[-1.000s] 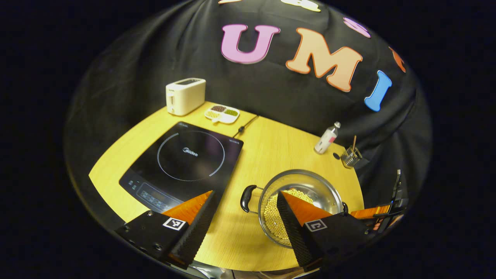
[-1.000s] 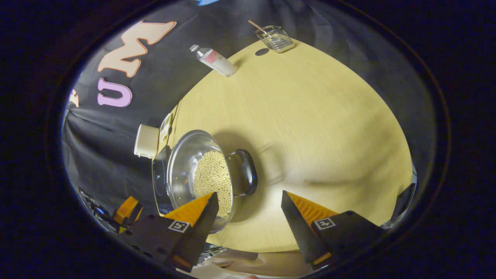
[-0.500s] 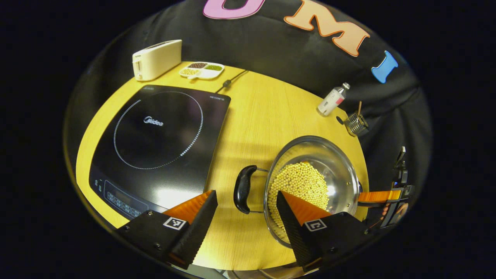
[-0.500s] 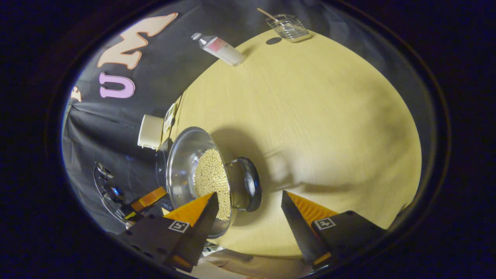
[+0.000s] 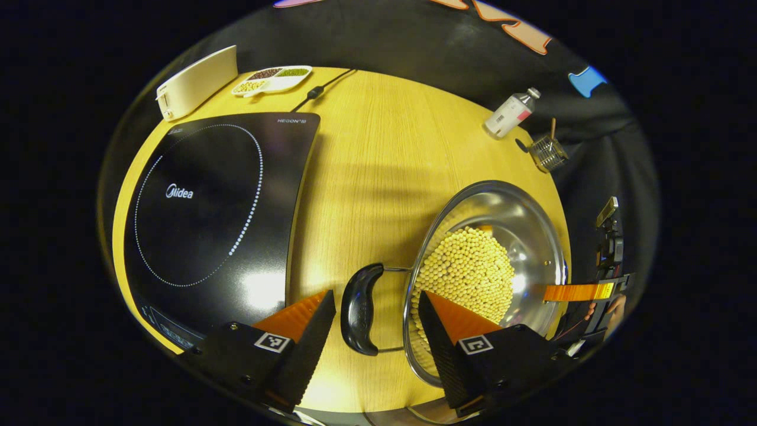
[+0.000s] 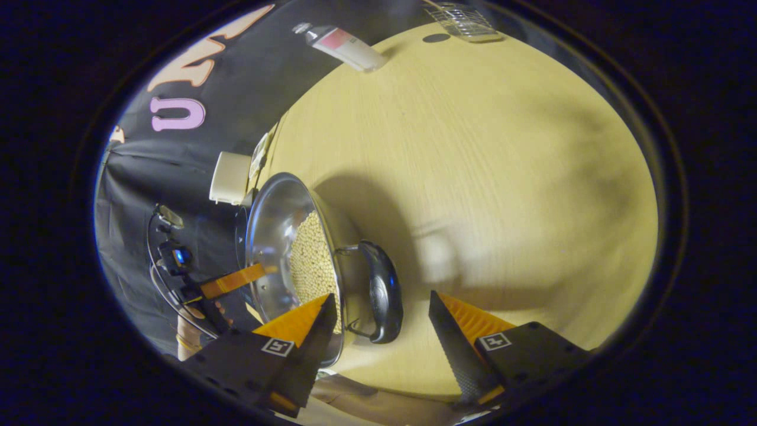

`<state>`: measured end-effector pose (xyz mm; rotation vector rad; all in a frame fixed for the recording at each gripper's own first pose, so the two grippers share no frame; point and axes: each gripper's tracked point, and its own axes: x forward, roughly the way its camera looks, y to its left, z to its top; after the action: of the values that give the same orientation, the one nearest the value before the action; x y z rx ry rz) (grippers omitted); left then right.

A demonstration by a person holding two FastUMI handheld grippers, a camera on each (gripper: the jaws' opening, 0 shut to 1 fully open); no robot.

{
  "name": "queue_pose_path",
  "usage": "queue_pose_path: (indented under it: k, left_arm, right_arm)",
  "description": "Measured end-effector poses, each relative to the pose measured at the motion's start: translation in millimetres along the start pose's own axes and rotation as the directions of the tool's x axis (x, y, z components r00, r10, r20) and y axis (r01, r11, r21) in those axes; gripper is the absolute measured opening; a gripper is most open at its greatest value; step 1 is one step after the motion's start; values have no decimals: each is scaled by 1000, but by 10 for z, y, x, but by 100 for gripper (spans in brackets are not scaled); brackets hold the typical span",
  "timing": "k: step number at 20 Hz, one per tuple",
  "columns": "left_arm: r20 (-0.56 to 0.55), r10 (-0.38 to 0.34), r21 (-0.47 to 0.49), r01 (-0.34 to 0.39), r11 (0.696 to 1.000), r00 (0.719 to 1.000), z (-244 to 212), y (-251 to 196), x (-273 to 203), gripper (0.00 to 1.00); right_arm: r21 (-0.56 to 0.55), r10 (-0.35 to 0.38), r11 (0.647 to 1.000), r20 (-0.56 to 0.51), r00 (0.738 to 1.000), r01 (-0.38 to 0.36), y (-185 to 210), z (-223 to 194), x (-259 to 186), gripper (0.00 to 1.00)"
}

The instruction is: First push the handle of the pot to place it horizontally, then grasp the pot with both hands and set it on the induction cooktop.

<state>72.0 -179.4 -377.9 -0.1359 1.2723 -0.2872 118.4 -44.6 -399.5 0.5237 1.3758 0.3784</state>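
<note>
Induction cooktop (image 5: pixel 207 201): bare, on the wooden table (image 5: pixel 366 148), left of the pot.
Steel pot (image 5: pixel 520 219): on the table, holding pale beans (image 5: pixel 470 272).
Left gripper (image 5: pixel 375 331): fingers spread wide, black handle (image 5: pixel 358 307) between them, untouched.
Right gripper (image 6: pixel 381 331): likewise wide open, straddling the opposite handle (image 6: pixel 384 293), nothing grasped.
</note>
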Motion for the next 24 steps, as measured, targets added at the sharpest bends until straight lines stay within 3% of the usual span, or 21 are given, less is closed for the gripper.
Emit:
queue_pose_path:
  k: [1,2,3,4,5,6,7,8,9,12,13,14,19,20,24]
  left_arm:
    - [-12,-1,3,1,1000,1000,0,-1,31,81]
    - [-24,5,5,-5,1000,1000,-1,10,55,90]
    - [-41,10,5,-10,1000,999,-27,28,70,82]
    - [-48,11,2,-10,1000,999,-26,25,104,84]
    - [-57,9,-2,-9,1000,998,-36,22,127,76]
    - [-70,7,-5,-8,1000,998,-47,22,147,72]
    - [-79,8,-7,-8,1000,997,-58,18,164,70]
    - [-90,12,-9,-13,1000,996,-62,20,180,66]
    - [-101,16,-12,-17,1000,995,-68,20,179,64]
    - [-115,10,-47,-16,999,993,-77,6,145,62]
    - [-118,8,-48,-14,999,993,-96,8,153,61]
    - [-122,8,-56,-15,998,992,-119,2,140,63]
    - [-125,20,-77,-30,997,992,-135,-30,121,59]
    - [-128,20,-72,-30,997,992,-143,-44,110,59]
    - [-132,21,-66,-30,997,991,-138,-124,-33,59]
  right_arm:
    - [1,-2,1000,-5,1000,2,-16,18,26,82]
    - [5,3,1000,-14,1000,-3,-2,7,53,76]
    - [12,11,1000,-23,1000,-11,17,2,74,75]
    - [13,22,1000,-30,999,-22,43,10,104,75]
    - [10,25,1000,-41,999,-25,54,-8,143,75]
    - [0,24,1000,-51,998,-24,58,-16,182,85]
    - [-7,22,1000,-54,998,-23,66,-21,214,75]
    - [-4,27,1000,-60,998,-28,104,15,189,74]
    - [-12,22,1000,-74,997,-23,100,-20,259,56]
    - [61,-16,998,-131,991,24,72,-47,302,48]
    - [119,-25,992,-146,989,43,66,-25,283,54]
    - [145,-22,988,-141,990,43,76,15,291,46]
    - [99,-43,994,-86,995,51,81,62,302,43]
    - [95,-44,994,-77,996,51,88,84,286,49]
    - [59,-22,998,-62,998,25,150,61,146,49]
